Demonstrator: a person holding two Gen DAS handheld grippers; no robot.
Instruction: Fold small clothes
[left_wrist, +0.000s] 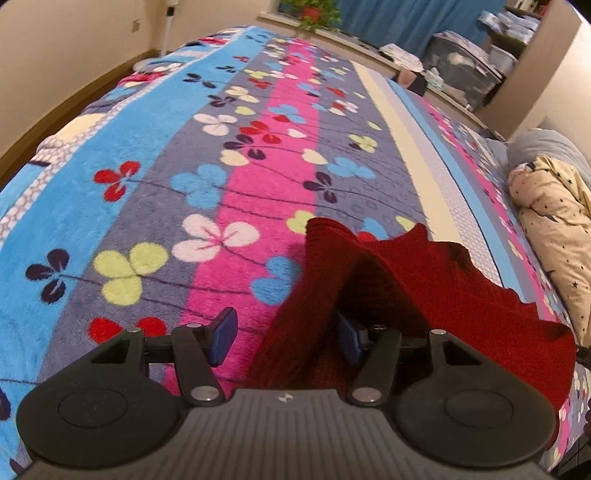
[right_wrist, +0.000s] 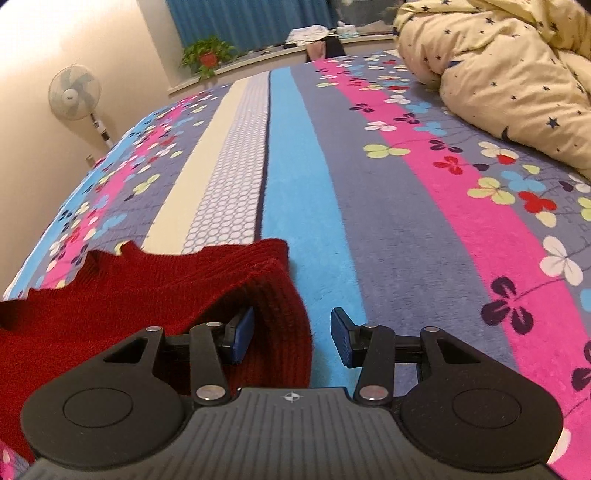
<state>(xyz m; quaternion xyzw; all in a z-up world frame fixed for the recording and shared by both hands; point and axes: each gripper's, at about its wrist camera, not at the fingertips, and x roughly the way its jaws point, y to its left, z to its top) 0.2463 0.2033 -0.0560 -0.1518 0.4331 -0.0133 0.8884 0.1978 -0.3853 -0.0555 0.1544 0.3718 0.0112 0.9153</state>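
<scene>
A dark red knit garment (left_wrist: 424, 295) lies on the flowered blanket (left_wrist: 166, 192), low and right in the left wrist view. My left gripper (left_wrist: 287, 338) is open. A fold of the garment fills the right half of its gap and drapes over the right pad (left_wrist: 349, 341), while the left pad (left_wrist: 225, 334) stands clear of the cloth. In the right wrist view the same garment (right_wrist: 110, 295) lies low and left. My right gripper (right_wrist: 292, 339) is open too. Its left pad (right_wrist: 243, 338) sits tucked under a ribbed fold, and its right pad (right_wrist: 341, 341) is bare above the blanket (right_wrist: 369, 203).
A rumpled cream quilt with dark stars (right_wrist: 509, 66) lies at the bed's far right (left_wrist: 557, 229). A standing fan (right_wrist: 75, 96) is by the wall. A potted plant (right_wrist: 208, 55) and storage boxes (left_wrist: 461, 70) line the sill beyond the bed.
</scene>
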